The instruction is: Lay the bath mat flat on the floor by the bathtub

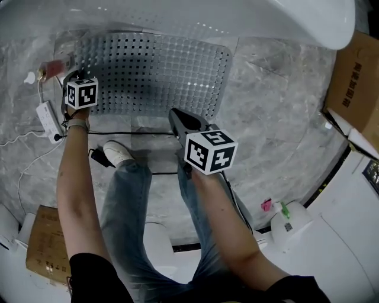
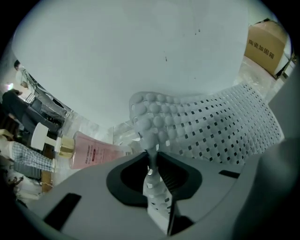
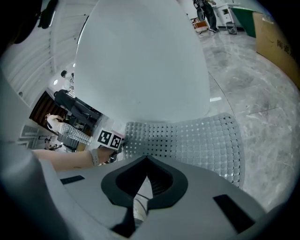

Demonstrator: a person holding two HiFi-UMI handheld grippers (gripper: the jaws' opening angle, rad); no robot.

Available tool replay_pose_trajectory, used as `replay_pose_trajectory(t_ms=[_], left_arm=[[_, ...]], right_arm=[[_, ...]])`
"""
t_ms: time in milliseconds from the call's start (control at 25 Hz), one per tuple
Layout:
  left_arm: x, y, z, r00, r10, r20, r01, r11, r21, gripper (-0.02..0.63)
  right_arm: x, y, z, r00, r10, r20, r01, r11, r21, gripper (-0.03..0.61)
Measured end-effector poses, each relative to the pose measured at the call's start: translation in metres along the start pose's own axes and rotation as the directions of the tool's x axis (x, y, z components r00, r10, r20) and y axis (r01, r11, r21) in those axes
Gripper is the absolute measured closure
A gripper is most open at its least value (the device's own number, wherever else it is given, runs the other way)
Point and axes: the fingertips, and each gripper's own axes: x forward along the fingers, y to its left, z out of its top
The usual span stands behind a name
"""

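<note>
The grey, hole-studded bath mat (image 1: pixel 154 71) lies spread on the marble floor against the white bathtub (image 1: pixel 308 18). My left gripper (image 1: pixel 72 77) is at the mat's left edge. In the left gripper view my left gripper (image 2: pixel 151 157) is shut on a bunched corner of the mat (image 2: pixel 211 126), which rises a little and stretches away to the right. My right gripper (image 1: pixel 173 113) hovers over the mat's near edge. Seen in its own view, the right gripper (image 3: pixel 144 176) is shut with nothing in it, and the mat (image 3: pixel 187 138) lies ahead.
A pink bottle (image 1: pixel 53 66) and a white power strip (image 1: pixel 47 115) lie left of the mat. A black cable (image 1: pixel 136 133) runs along its near edge. Cardboard boxes stand at the right (image 1: pixel 355 77) and lower left (image 1: pixel 44 248); a spray bottle (image 1: pixel 290 222) is lower right.
</note>
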Motion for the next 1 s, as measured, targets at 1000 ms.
replay_pose_trajectory(t_ms=[1000], left_arm=[[0.061, -0.032, -0.048, 0.985, -0.158, -0.065, 0.139, 0.961, -0.239, 0.333]], right_arm=[[0.014, 0.002, 0.023, 1.0, 0.004, -0.003, -0.004, 0.999, -0.037, 0.552]])
